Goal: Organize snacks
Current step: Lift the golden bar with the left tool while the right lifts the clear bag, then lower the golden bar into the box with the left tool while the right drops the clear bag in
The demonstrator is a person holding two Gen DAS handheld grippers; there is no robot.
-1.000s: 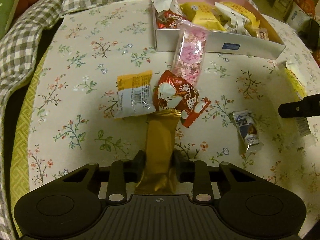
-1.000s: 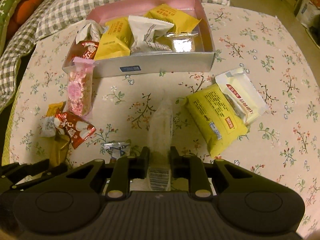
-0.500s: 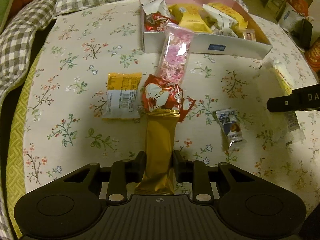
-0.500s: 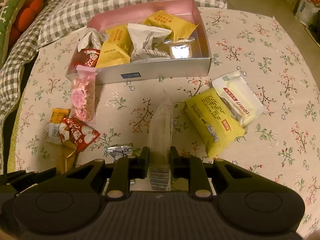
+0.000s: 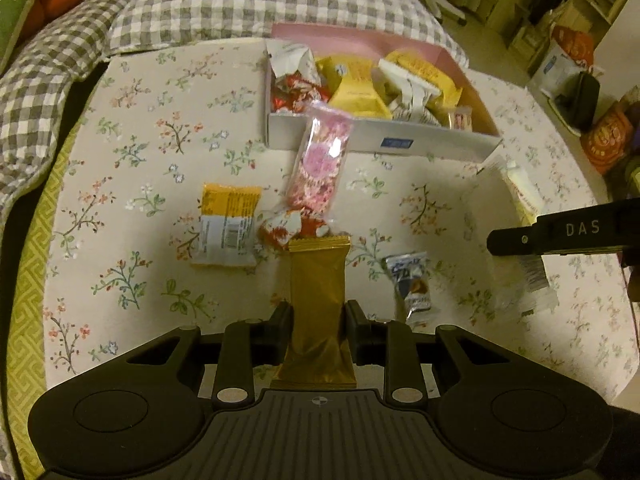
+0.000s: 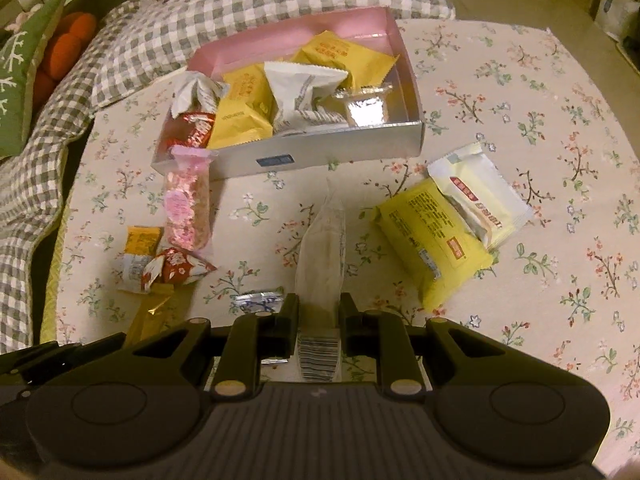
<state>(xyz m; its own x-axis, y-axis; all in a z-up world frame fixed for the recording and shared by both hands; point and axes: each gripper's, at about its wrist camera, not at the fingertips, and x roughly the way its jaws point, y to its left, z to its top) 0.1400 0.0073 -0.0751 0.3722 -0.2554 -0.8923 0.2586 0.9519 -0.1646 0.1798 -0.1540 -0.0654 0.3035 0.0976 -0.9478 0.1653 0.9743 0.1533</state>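
A slim gold snack bar stands lengthwise in the left gripper, its jaws clamped on the wrapper's sides, tilted steeply down over the floral surface. The right gripper pinches a clear long packet likewise. The pink-lined box of snacks lies at twelve o'clock from both.

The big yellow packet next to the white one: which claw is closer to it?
Right. The right claw, shut on a clear wrapper, sits just left of the yellow packet. The left claw is farther left, holding a gold bar.
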